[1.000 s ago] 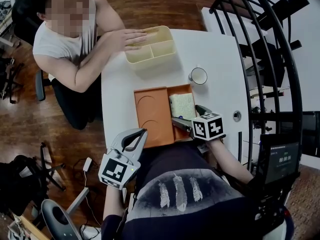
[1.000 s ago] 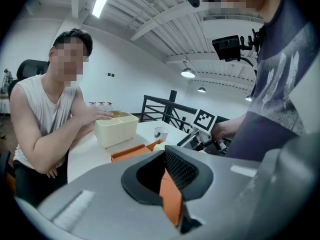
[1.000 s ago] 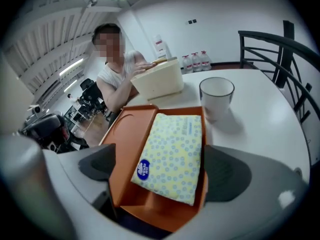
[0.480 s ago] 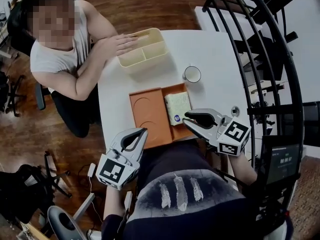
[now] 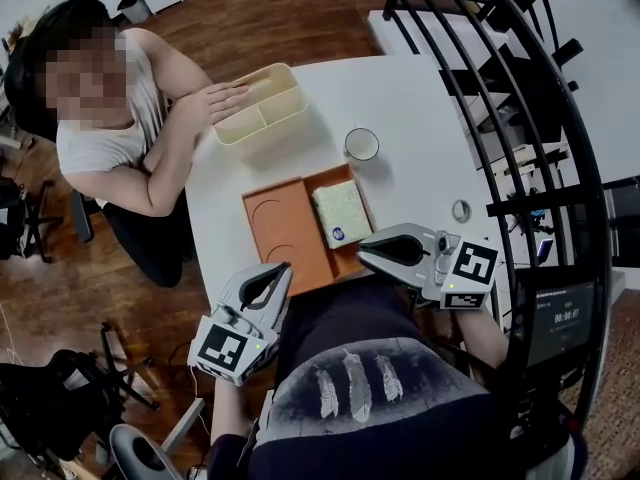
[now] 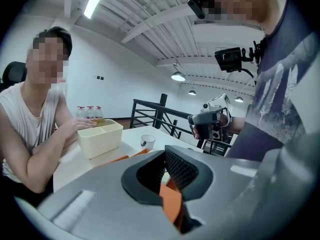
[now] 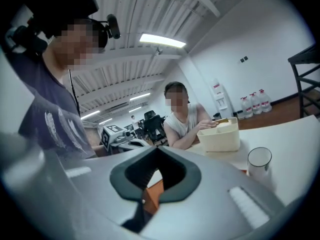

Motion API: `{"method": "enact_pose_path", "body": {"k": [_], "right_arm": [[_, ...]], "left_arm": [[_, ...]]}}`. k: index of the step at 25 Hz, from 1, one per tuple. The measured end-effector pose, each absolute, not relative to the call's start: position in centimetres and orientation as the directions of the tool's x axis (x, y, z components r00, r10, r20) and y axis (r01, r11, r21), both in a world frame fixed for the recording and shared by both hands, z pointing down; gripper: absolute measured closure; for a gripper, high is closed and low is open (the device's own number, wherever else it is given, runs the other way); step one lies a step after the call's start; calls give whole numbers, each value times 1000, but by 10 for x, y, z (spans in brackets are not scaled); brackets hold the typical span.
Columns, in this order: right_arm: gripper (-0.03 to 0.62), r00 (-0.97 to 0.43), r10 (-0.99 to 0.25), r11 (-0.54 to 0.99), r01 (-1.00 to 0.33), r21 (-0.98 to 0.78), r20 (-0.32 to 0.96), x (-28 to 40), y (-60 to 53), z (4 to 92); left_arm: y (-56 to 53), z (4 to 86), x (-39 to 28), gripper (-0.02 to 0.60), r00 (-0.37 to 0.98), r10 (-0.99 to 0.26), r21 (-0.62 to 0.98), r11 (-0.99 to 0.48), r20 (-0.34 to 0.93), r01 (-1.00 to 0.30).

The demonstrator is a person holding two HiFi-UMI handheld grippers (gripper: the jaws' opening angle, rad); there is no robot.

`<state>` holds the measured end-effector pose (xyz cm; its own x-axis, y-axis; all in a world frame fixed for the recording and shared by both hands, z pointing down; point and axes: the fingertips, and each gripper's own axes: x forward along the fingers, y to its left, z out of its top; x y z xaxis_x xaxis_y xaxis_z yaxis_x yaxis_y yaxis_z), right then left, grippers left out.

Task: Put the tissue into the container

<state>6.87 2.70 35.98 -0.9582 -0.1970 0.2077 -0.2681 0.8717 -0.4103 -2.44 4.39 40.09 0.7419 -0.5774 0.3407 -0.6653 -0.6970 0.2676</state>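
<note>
Partly, tray (image 5: 285, 230) corner (behind right gripper (image 5: 364, 256))

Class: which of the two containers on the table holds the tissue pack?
The flat orange tray: the tissue pack lies in its right compartment. The cream box stands farther away.

Legible text: none. Screen (image 5: 560, 320): timer-like digits, too blurred to read. Tissue pack (image 5: 340, 213): blue mark, unreadable.

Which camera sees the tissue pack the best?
The head view: the tissue pack lies fully in sight, flat in the orange tray. Both gripper views show only slivers of orange tray between their own jaws; the pack cannot be made out there.
</note>
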Motion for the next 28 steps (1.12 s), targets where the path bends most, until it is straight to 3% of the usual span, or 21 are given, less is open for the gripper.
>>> {"method": "enact_pose_path", "body": {"k": [14,23,28], "right_arm": [[591,-986,-54,917,-112,-383,157,150,33,341],[591,-983,113,898,40,-438,142,145,47,363],[591,-983,126,914,64,-400,131,138,38,361]], "left_arm": [[40,354,67,568,661,-651,189,-644,374,-741],[67,345,62,568,555,-730,202,-520,400,-830],[79,351,51,568,514,-740,158,-499,433,-852]]}}
